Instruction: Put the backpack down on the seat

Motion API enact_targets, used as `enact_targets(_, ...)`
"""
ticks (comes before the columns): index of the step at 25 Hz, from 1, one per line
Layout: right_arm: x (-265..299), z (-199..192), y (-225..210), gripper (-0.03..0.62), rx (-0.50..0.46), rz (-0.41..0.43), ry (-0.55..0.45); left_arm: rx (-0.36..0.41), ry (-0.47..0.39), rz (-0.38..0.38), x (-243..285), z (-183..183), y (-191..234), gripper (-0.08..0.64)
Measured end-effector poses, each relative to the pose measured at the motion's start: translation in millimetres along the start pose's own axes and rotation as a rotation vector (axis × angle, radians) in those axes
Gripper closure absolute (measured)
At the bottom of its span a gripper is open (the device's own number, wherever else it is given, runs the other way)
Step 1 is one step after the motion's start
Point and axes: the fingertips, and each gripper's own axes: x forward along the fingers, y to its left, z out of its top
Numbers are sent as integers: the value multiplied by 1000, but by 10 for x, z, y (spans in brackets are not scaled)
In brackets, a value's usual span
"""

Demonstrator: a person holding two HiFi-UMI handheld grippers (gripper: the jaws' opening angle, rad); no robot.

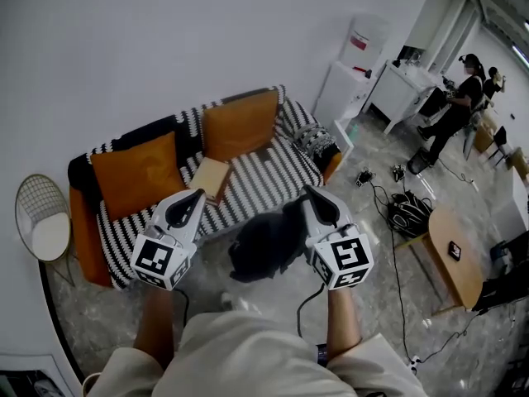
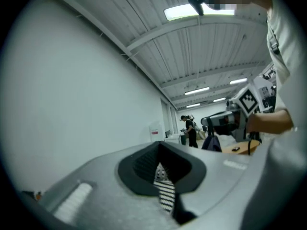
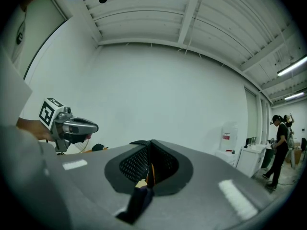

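The person holds the left tool [image 1: 197, 195] and the right tool [image 1: 312, 192] level, pointing ahead. Each is clenched on a dark strap. In the left gripper view the strap [image 2: 184, 216] trails from the near end of the almost-shut jaws toward the right. In the right gripper view the other strap [image 3: 136, 200] trails toward the left.

Between the two tools hangs the black backpack [image 1: 264, 242]. It is in the air just short of the front edge of the striped sofa [image 1: 277, 172] and not yet on the seat.

The backpack looks soft and slumps into a loose lump, so it will likely sag and fold wherever it is not supported. The straps or top are the sound places to hold it, since the fabric body would give under the pads. Its weight cannot be judged closely. Whether it is zipped, and what it holds, cannot be seen.

On the seat lies a flat tan thing [image 1: 211, 177], a book or box, in front of two orange cushions [image 1: 136, 172]. The bare stripes to its right look like the freest landing spot, though the bag may tip once released.

Farther off stand a round wooden bench [image 1: 463, 275], a dark bag on the floor [image 1: 409, 213], and a water dispenser [image 1: 361, 44] with its bottle on top.
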Motion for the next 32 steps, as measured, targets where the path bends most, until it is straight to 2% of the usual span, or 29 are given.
enact_targets(5, 307, -59, -62, 586, -9, -11, 23, -69, -25, 42, 165, -81, 349, 560)
enact_targets(12, 725, -154, -212, 586, -16, -25, 40, 16, 47, 79, 448, -253, 689, 560)
enact_targets(18, 1090, -248, -363, 586, -11, -36, 70, 20, 47, 44, 693, -326, 894, 560)
enact_targets(24, 1459, -414, -627, 586, 10, -36, 110, -13, 64, 33, 954, -475, 1055, 560)
enact_targets(32, 2018, -673, -938, 586, 24, 0, 134, -20, 80, 67, 1455, -734, 1328, 558)
